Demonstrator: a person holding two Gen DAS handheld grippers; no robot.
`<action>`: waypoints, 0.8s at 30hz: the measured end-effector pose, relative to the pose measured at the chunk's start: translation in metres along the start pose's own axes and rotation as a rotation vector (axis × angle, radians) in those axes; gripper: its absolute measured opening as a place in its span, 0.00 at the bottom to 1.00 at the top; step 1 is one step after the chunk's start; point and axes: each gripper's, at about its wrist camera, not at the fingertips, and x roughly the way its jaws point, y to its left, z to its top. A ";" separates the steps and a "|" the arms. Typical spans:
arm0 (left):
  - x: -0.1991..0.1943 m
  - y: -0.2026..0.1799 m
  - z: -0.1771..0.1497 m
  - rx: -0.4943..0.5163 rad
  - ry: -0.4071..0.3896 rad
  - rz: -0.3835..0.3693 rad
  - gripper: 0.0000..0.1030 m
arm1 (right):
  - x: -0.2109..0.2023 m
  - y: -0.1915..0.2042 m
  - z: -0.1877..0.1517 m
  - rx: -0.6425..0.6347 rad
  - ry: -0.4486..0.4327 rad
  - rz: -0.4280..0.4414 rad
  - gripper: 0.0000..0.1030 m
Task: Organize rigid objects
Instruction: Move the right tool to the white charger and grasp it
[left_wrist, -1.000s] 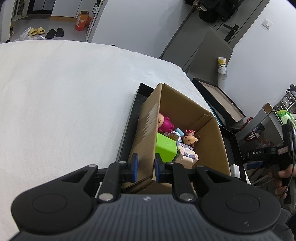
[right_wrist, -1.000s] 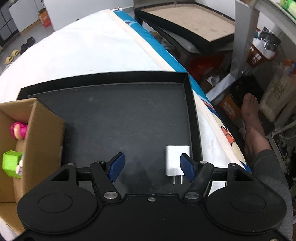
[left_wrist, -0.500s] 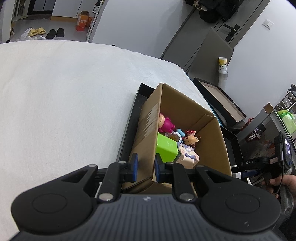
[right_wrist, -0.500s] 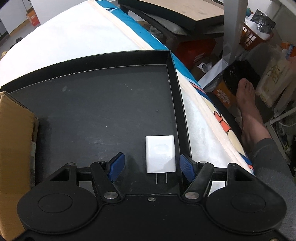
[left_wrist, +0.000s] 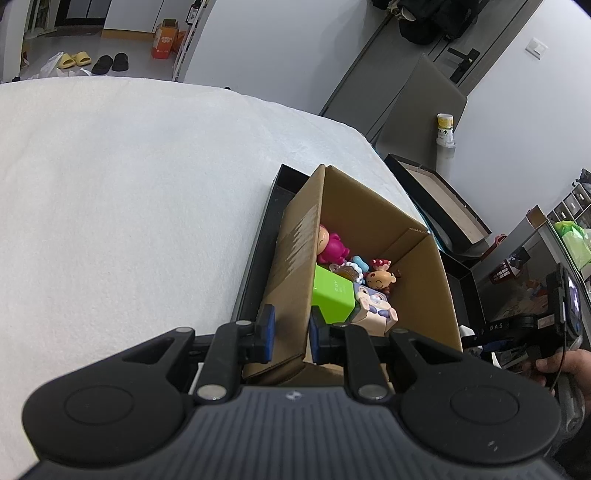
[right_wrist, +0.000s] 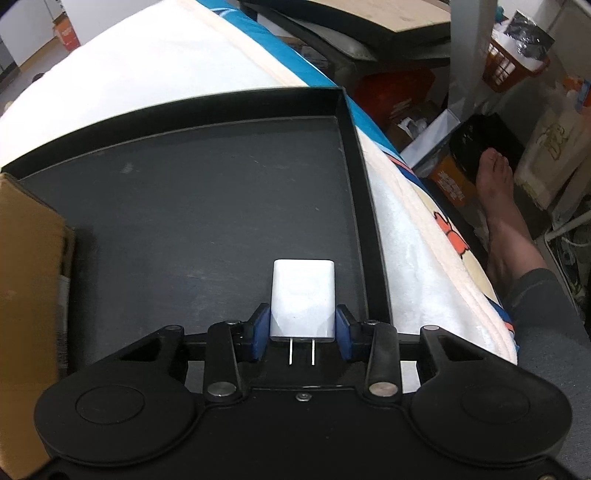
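Two grippers, each clamping something on the black tray (right_wrist: 207, 206).

Low in the right wrist frame, the right gripper (right_wrist: 302, 328) is pinching the white charger (right_wrist: 303, 299) between its blue pads, having just been closing on it; the charger is lying near the tray's right rim, prongs pointing at the camera. Low centre in the left wrist frame, the left gripper (left_wrist: 290, 330) is gripping the near wall of the cardboard box (left_wrist: 295, 266), which is holding a green box (left_wrist: 330, 295) and small figurines (left_wrist: 376, 280).

"DAS" on the right gripper (left_wrist: 517, 326) (partly hidden), other labels unreadable
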 end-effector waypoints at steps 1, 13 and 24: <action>0.000 0.000 0.000 0.000 0.000 0.000 0.17 | -0.002 0.002 0.000 -0.004 -0.004 0.003 0.35; -0.001 0.000 0.001 0.002 0.003 -0.008 0.17 | -0.045 0.035 0.012 -0.055 -0.076 0.061 0.35; -0.002 0.001 0.002 -0.001 0.009 -0.016 0.18 | -0.088 0.071 0.018 -0.118 -0.142 0.121 0.35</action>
